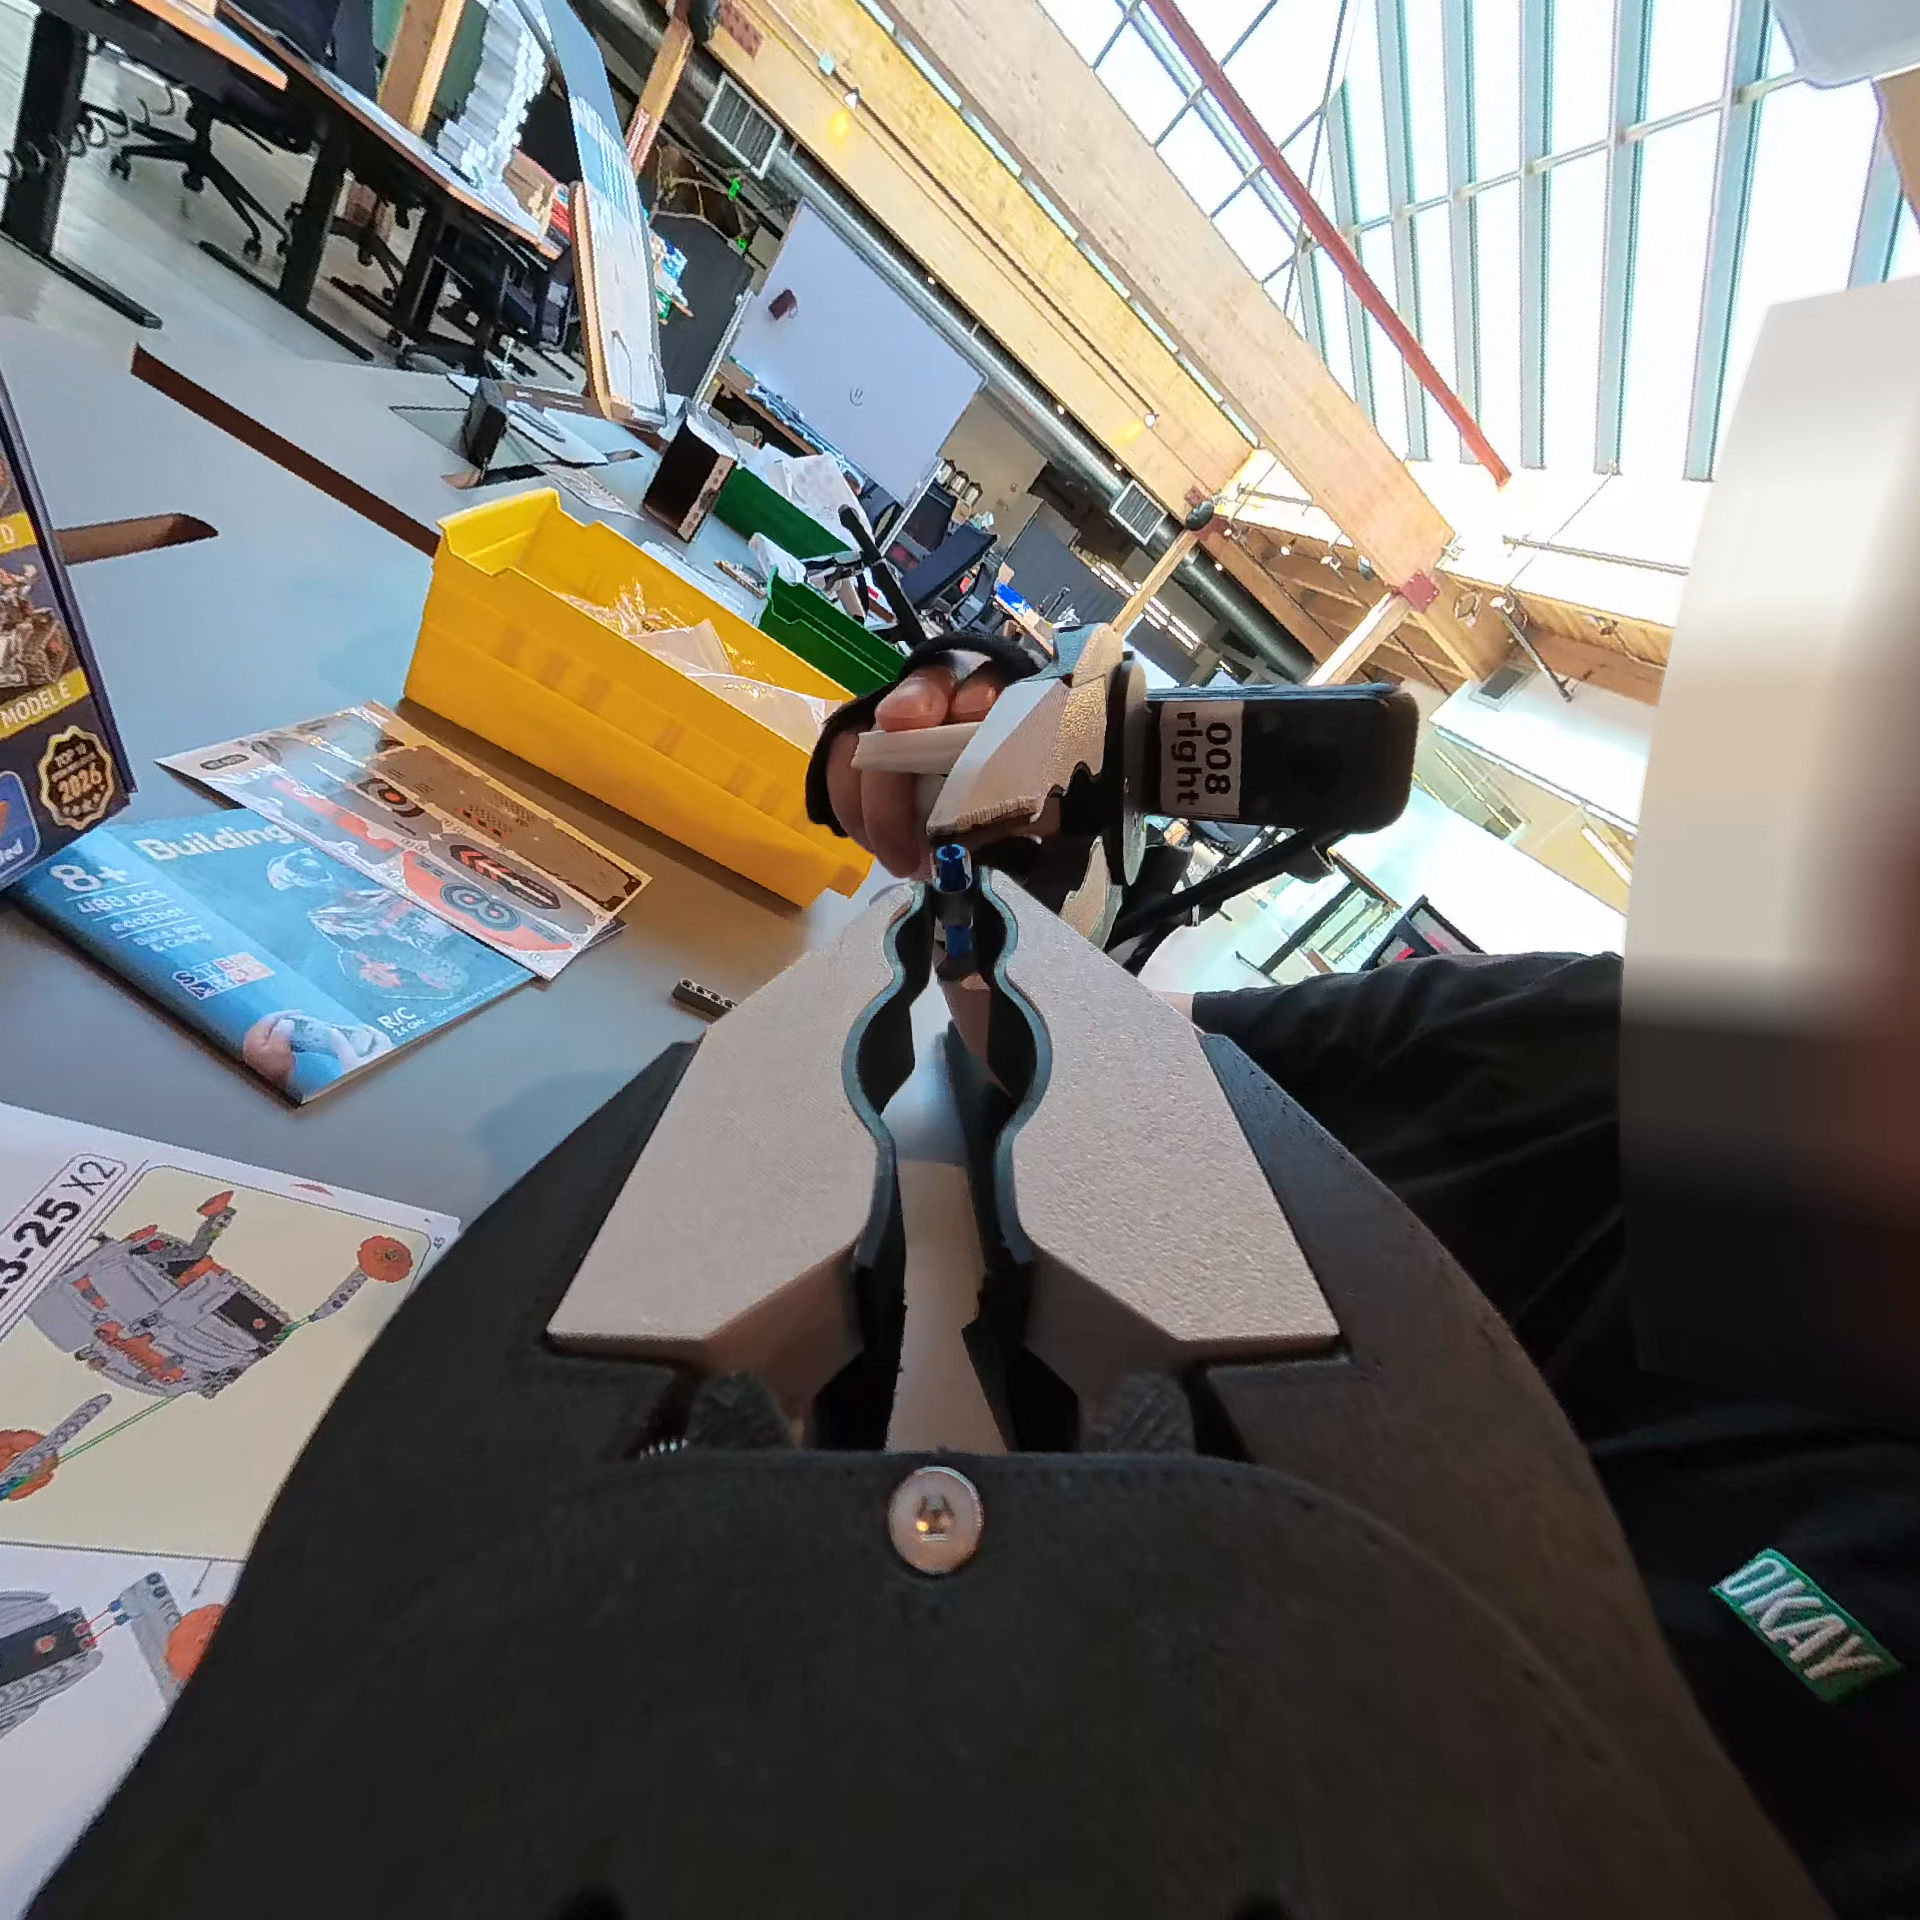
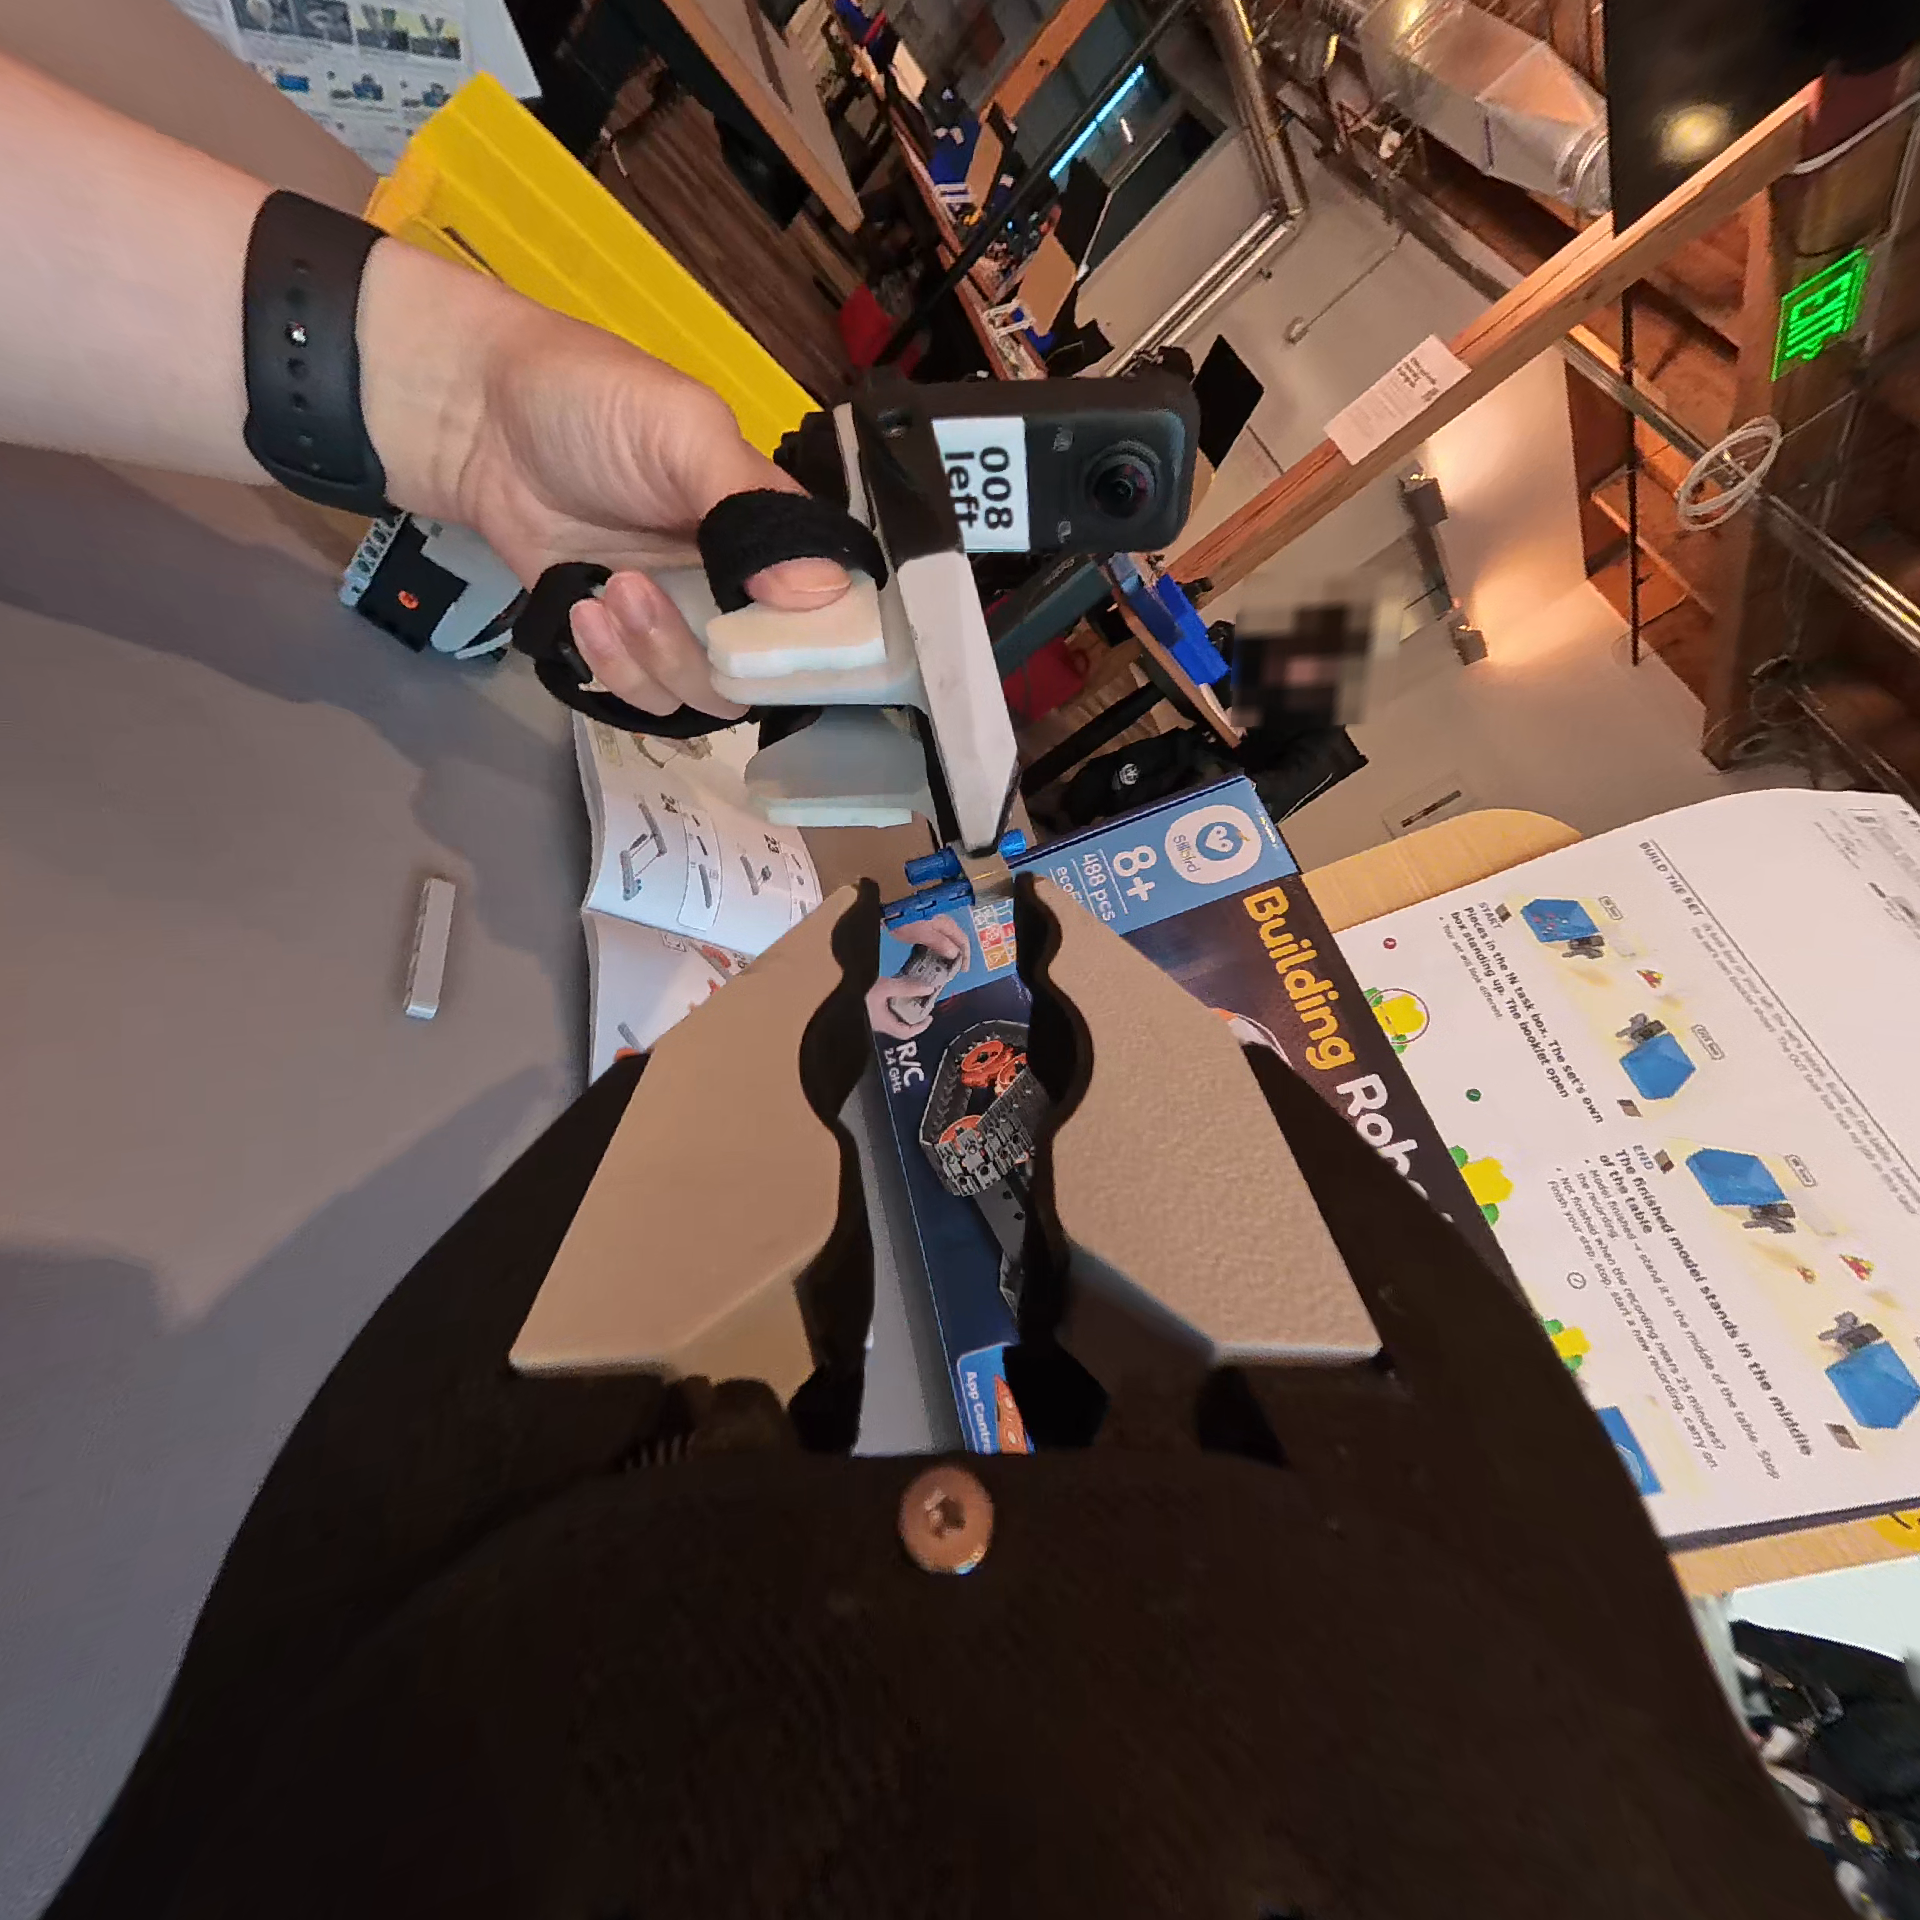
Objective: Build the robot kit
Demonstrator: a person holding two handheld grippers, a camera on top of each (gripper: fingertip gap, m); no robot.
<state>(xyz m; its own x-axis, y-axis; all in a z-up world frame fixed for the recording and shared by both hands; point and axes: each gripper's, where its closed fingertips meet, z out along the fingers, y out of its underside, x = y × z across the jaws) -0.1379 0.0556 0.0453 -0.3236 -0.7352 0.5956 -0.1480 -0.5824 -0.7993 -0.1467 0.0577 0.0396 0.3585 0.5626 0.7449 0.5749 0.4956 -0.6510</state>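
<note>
Grey table carries a blue booklet and a yellow bin at the left. Farther right, the left gripper is nearly closed, pinching a small blue pin piece at its tips. The right gripper is slightly parted and seems to hold nothing, the blue pin piece just beyond its tips.

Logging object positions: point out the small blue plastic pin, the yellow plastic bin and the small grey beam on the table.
Small blue plastic pin (image 1: 948, 864), left wrist view, top end.
Yellow plastic bin (image 1: 582, 686), left wrist view, side wall.
Small grey beam (image 2: 431, 948), right wrist view, middle.
</note>
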